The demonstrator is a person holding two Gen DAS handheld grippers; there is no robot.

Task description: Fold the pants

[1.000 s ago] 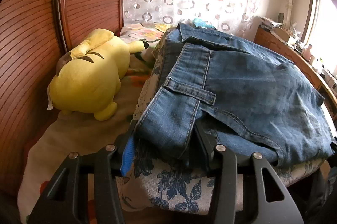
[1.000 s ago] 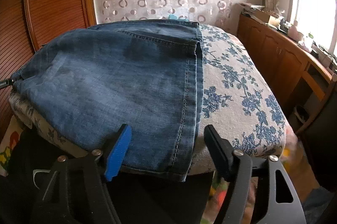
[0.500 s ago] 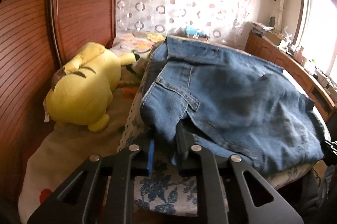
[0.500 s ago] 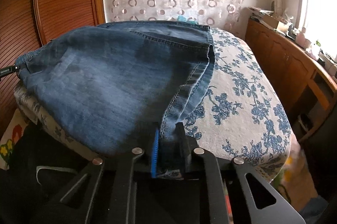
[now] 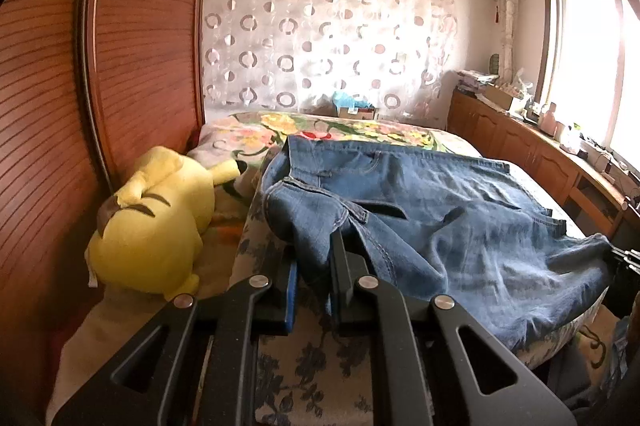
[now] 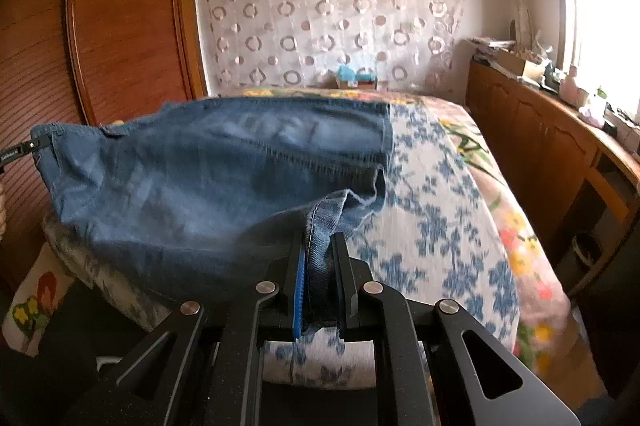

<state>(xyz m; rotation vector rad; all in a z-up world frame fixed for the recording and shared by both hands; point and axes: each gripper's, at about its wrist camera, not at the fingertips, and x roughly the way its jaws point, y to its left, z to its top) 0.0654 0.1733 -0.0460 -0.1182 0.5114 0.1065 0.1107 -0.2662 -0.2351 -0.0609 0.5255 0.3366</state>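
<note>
A: Both grippers differ from a second ago: then each stood wide around a near edge of the jeans; now the left gripper (image 5: 312, 266) and the right gripper (image 6: 320, 278) are clamped narrow on denim, each with a fold of cloth between its pads. Their jaws have just been closing.

B: And the jeans (image 5: 440, 218) themselves?

A: Earlier they lay flat on the blue-flowered cover (image 6: 432, 226). Now the near edge is raised off it at both pinched points, and the cloth sags between them. The left gripper holds a bunched corner by a belt loop; the right gripper holds a hemmed edge, stitching visible, which stands up out of the pads.

B: Where do the jeans lie?

A: On the bed, over the flowered cover, their far part resting on it. They are blue denim, faded in patches, creased near the lifted edge.

B: Beyond them?

A: To the left, a yellow plush toy (image 5: 152, 222) lies beside the jeans, next to a wooden wardrobe (image 5: 140, 45). Farther back hangs a curtain with ring pattern (image 5: 328, 37).
</note>
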